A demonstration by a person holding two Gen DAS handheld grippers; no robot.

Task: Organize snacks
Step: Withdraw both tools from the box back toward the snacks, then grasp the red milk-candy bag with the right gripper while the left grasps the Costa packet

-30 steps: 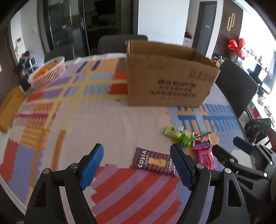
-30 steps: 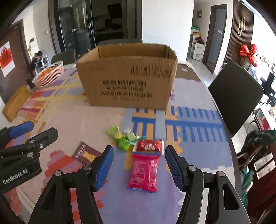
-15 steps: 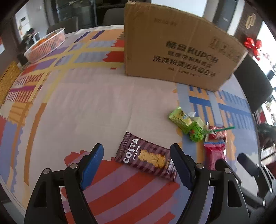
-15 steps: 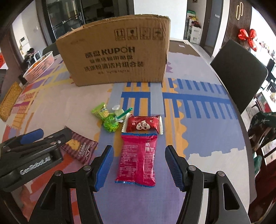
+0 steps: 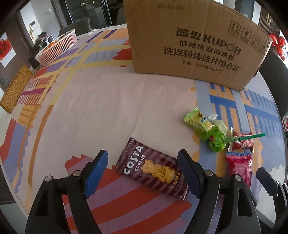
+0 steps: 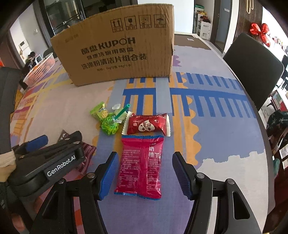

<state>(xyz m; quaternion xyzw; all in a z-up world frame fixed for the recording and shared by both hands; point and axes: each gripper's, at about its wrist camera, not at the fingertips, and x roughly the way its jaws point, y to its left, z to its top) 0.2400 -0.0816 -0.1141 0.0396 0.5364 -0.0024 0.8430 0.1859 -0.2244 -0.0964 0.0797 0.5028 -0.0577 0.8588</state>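
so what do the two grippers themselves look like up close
Both are alike: the left gripper and right gripper have black plastic arms with round silver screws and blue ribbed pads on the inner faces of the fingers. In the right wrist view the left gripper's body bears white "GenRobot.AI" lettering. A beige cuff shows at the left edge. No cables visible.

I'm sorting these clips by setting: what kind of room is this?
Most likely a home dining room. A large table under a patterned tablecloth has dark dining chairs around it, a fruit basket sits at its far side, and glass doors stand behind.
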